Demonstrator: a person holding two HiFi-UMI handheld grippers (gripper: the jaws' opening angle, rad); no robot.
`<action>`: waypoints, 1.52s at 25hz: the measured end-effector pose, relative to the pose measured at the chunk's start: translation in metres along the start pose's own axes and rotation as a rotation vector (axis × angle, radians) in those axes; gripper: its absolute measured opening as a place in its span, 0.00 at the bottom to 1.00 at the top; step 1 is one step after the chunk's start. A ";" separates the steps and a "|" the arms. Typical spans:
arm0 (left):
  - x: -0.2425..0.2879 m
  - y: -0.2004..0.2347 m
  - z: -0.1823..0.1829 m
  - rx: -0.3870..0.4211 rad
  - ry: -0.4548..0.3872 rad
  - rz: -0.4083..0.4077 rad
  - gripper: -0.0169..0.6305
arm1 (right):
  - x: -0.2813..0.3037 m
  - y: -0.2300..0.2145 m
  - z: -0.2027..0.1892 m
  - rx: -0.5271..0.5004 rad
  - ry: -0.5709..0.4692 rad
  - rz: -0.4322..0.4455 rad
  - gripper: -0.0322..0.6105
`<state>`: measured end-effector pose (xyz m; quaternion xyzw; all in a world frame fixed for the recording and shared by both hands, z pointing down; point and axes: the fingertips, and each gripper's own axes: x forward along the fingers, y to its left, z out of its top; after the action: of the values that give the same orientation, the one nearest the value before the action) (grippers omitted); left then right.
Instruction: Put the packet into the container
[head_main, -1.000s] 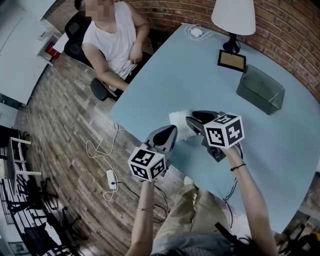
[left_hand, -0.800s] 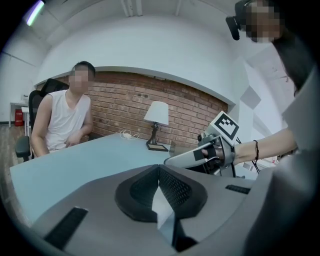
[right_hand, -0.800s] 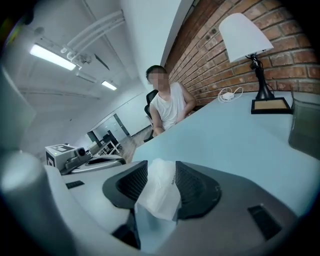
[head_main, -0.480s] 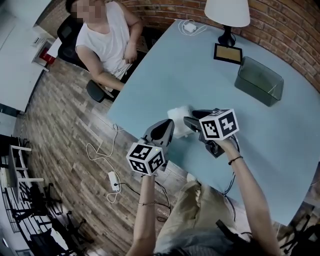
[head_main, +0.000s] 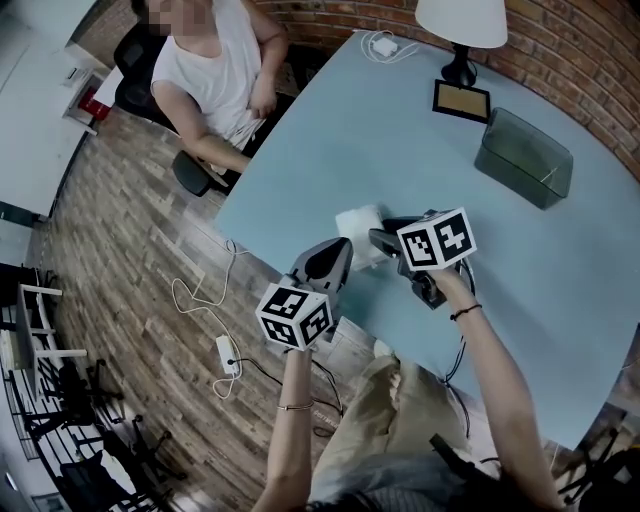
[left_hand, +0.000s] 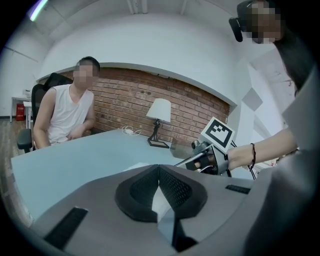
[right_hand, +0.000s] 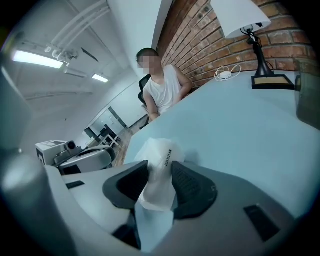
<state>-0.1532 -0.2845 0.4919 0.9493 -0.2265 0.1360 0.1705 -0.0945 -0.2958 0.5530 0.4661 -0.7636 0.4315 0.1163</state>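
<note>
Bright, even lighting; fisheye edges warp and darken.

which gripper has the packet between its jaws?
Right gripper: the packet stands between its jaws, which have just been opening. On the left gripper the jaws meet at the tips.

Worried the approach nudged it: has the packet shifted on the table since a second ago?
No. In the head view the packet lies just as far from the lamp base and the near corner of the table as before; only the camera shifted.
</note>
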 end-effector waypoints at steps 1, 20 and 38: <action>-0.001 0.000 -0.001 -0.001 0.001 -0.001 0.04 | 0.000 0.000 0.000 0.004 0.000 -0.008 0.29; -0.002 -0.010 0.021 0.041 -0.023 -0.073 0.04 | -0.040 0.002 0.022 -0.091 -0.096 -0.064 0.18; 0.040 -0.068 0.074 0.167 -0.066 -0.293 0.04 | -0.148 -0.015 0.063 -0.155 -0.256 -0.230 0.19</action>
<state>-0.0728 -0.2719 0.4204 0.9869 -0.0792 0.0967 0.1016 0.0113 -0.2563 0.4379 0.5911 -0.7448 0.2922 0.1023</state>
